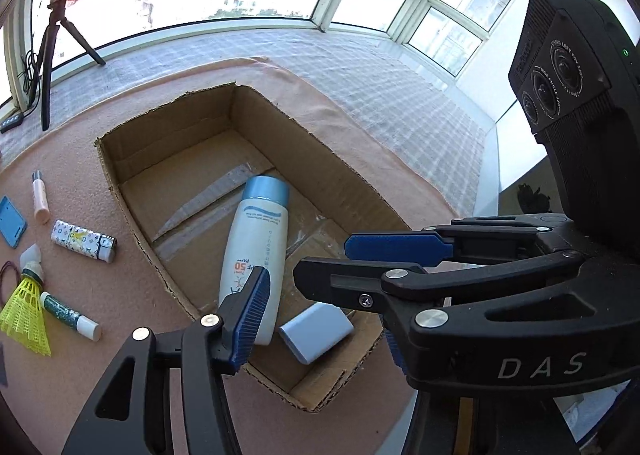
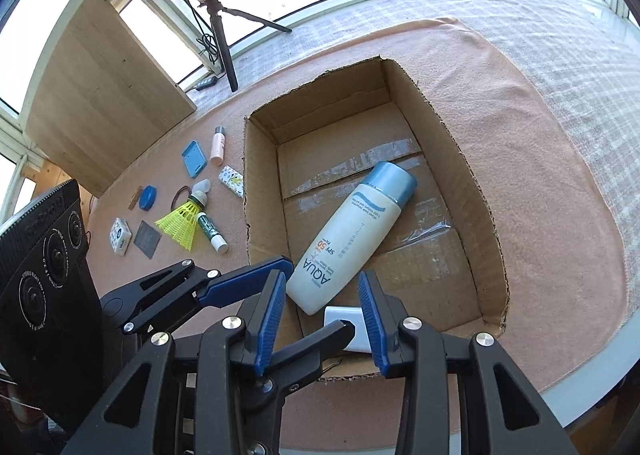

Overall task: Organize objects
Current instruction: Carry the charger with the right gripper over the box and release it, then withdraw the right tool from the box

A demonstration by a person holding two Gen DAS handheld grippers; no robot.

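Note:
An open cardboard box sits on the pink cloth. Inside lie a white sunscreen bottle with a blue cap and a small pale blue block. My left gripper is open and empty above the box's near end, over the block. My right gripper is open and empty, hovering over the bottle's base and the block; in the left wrist view its fingers cross from the right. Loose items lie left of the box: a yellow shuttlecock, a patterned lighter, a green tube.
Further left on the cloth lie a pink tube, a blue card holder, a blue round tin, a small white box and a grey card. A ring-light tripod stands at the window. A wooden board leans at left.

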